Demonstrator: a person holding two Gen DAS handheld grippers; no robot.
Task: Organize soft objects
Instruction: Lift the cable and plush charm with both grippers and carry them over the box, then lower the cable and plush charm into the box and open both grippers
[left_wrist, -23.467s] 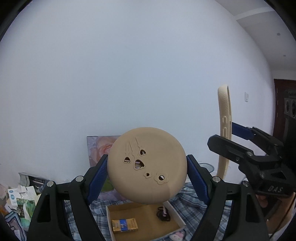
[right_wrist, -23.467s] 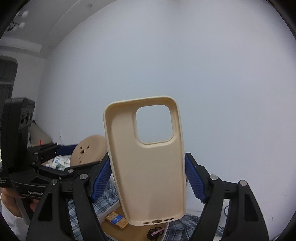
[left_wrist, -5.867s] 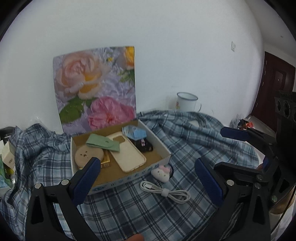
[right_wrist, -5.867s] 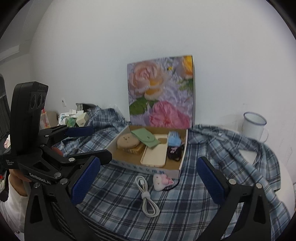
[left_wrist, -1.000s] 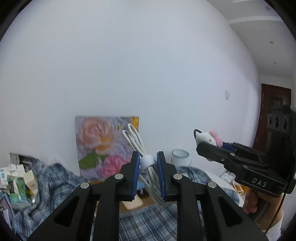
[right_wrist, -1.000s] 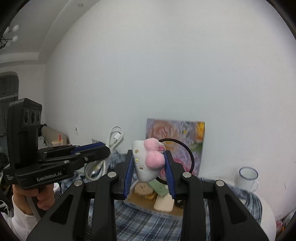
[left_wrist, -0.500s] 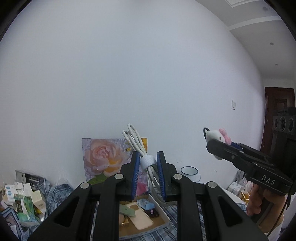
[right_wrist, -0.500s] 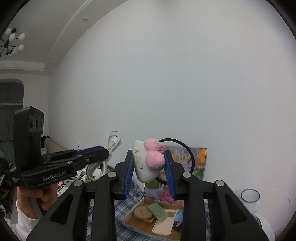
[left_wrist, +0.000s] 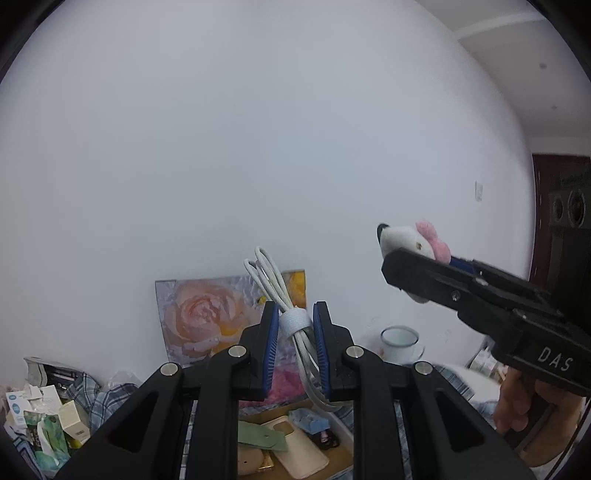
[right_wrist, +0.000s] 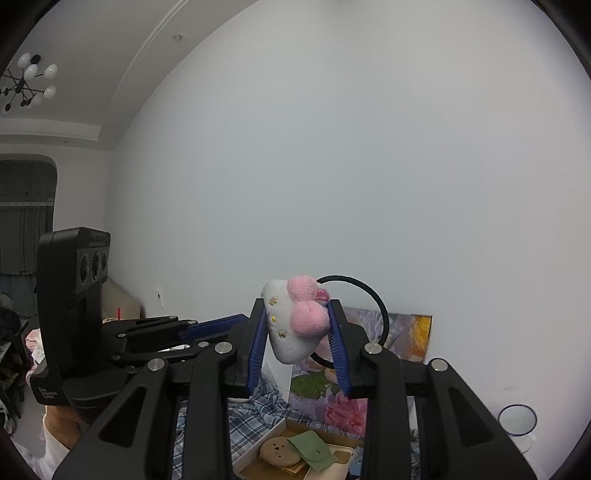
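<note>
Viewing from the left wrist, the left gripper (left_wrist: 294, 334) is clamped on the white cable (left_wrist: 284, 314), raised since pickup; the box (left_wrist: 295, 450) lies at 6 o'clock. From the right wrist, the right gripper (right_wrist: 297, 334) pinches the plush hair tie (right_wrist: 295, 321), likewise lifted; placement is judged pending.

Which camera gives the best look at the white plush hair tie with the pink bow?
The right wrist view. There the plush hair tie sits centred and close, pinched in the right gripper, with its pink bow and black elastic loop plain to see. The left wrist view shows it only from the side, smaller, partly hidden behind the gripper's black jaws.
</note>
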